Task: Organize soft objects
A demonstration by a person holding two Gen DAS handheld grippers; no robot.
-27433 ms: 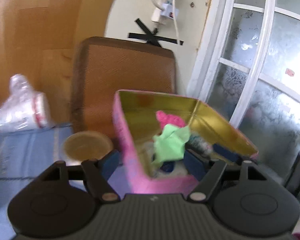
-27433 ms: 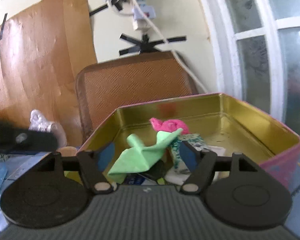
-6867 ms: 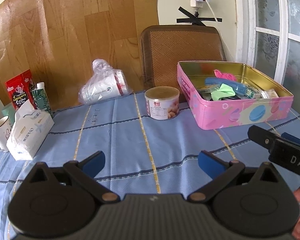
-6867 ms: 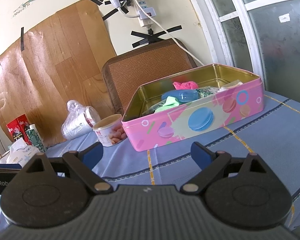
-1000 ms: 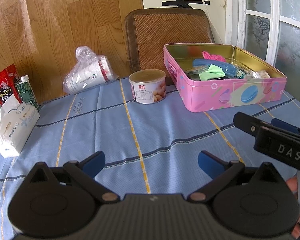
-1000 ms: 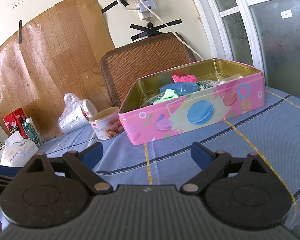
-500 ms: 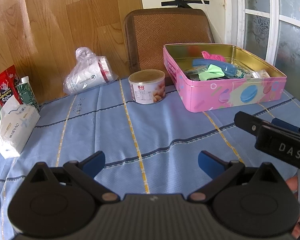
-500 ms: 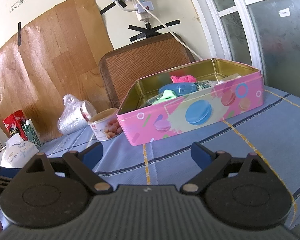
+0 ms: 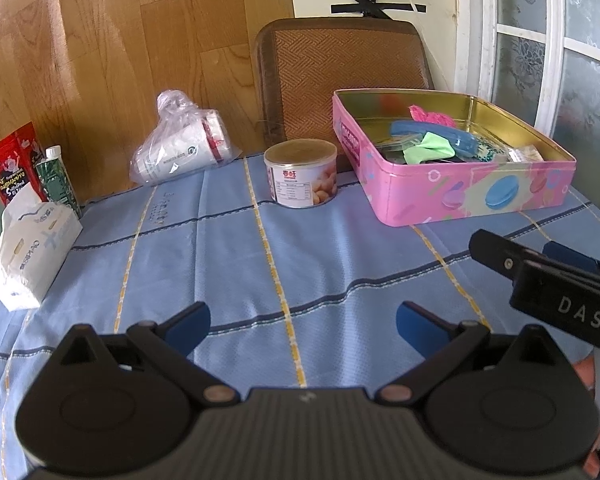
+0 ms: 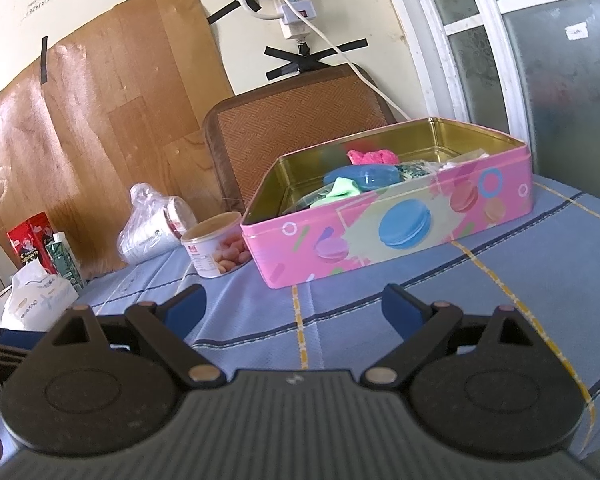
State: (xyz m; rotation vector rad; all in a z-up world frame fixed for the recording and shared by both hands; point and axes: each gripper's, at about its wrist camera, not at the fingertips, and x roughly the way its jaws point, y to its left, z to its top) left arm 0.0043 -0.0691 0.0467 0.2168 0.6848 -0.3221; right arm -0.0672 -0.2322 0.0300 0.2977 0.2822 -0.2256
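A blue checked tablecloth (image 9: 228, 248) covers the table, which stands against a wood-panelled wall with a woven chair back (image 9: 340, 76) behind it. The pink tin (image 9: 460, 196), the landmark here, sits on the cloth just in front of that chair back, lid off. Inside it lie the soft things: a green cloth (image 9: 430, 146) crumpled near the middle, a pink fuzzy piece (image 9: 430, 115) toward the far wall of the tin, and a blue oblong case (image 9: 432, 133) lying across the top of them, its long axis running roughly along the tin's length. Other small items at the tin's window end are too jumbled to name.

The left gripper (image 9: 302, 320) hangs over bare cloth well short of the tin, jaws spread wide and holding nothing; the tin lies ahead of it and to its right. The right gripper (image 10: 294, 306) is likewise spread and empty, with the tin ahead of it and nearer, so the right hand looks better placed for any further reach into it. No soft item shows loose on the cloth, so the sorting looks largely finished.

Just beside the tin's left end stands a snack can (image 9: 300, 174); farther left lie bagged paper cups (image 9: 180, 144), and well away, a tissue pack (image 9: 32, 252).
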